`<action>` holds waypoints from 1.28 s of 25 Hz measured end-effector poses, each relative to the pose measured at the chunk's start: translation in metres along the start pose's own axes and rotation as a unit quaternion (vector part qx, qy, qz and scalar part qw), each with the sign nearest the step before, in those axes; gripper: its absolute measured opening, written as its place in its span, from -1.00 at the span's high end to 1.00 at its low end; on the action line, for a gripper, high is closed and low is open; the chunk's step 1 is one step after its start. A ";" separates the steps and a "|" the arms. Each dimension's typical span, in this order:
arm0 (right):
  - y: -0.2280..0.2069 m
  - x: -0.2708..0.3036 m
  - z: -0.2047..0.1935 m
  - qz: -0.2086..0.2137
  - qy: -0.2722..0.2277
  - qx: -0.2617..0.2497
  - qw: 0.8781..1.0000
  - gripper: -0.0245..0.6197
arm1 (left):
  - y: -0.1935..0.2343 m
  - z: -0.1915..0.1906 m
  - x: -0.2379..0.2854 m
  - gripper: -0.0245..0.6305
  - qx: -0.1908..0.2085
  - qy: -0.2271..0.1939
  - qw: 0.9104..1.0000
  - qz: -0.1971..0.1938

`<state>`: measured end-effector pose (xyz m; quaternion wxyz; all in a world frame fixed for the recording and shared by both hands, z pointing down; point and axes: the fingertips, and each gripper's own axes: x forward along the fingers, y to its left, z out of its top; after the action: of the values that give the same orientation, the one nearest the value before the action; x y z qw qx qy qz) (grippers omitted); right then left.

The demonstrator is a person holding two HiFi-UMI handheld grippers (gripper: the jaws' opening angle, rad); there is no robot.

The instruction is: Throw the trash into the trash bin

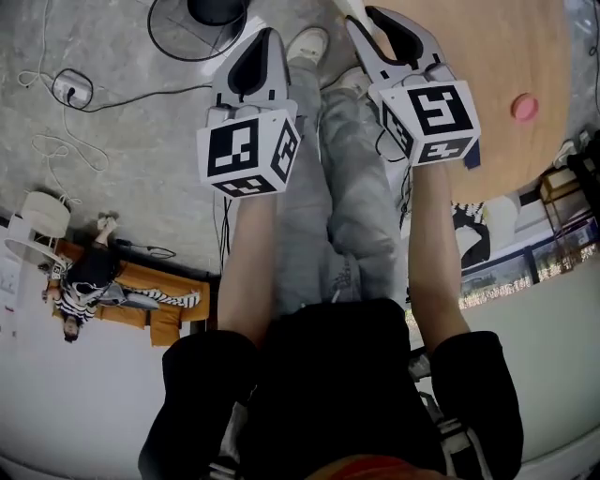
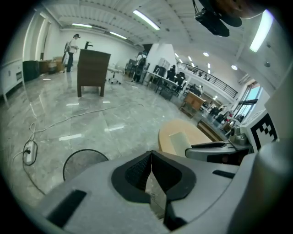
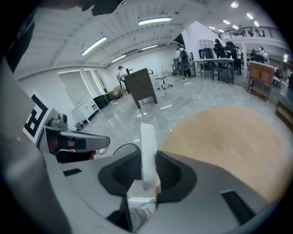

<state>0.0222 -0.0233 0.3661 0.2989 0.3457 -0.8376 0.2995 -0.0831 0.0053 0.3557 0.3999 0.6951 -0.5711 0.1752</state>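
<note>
My right gripper [image 3: 149, 160] is shut on a flat white piece of trash [image 3: 147, 144] that stands upright between its pads and pokes out past the tips. In the head view this gripper [image 1: 364, 19] is at the top right, over the edge of a round wooden table [image 1: 525, 56]. My left gripper [image 2: 151, 155] has its jaws pressed together at the tips; I cannot tell whether anything thin sits between them. It points at the floor, top centre in the head view [image 1: 270, 37]. A black ring around a dark round thing [image 1: 216, 9] lies on the floor just ahead of it.
On the table lie a pink object [image 1: 524, 107] and a pale flat sheet [image 2: 181, 139]. A power strip [image 1: 70, 87] with trailing cables lies on the grey floor at the left. My white shoes [image 1: 307, 42] are below the grippers. A dark cabinet [image 2: 93, 68] stands far off.
</note>
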 end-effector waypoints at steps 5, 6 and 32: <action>0.053 0.044 -0.011 0.062 0.016 0.024 0.998 0.60 | 0.048 -0.022 -0.025 0.90 -0.050 -0.018 0.997 0.057; 0.060 0.048 -0.015 0.073 0.018 0.031 0.997 0.60 | 0.051 -0.027 -0.032 0.90 -0.058 -0.021 0.996 0.068; 0.116 0.169 -0.081 0.123 0.076 0.069 0.987 0.39 | 0.141 -0.107 -0.083 0.90 -0.179 -0.036 0.964 0.192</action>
<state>-0.1409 0.0339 0.5036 0.2980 0.2363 -0.8257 0.4167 -0.2159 0.1367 0.4136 0.4561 0.4951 -0.7299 0.1187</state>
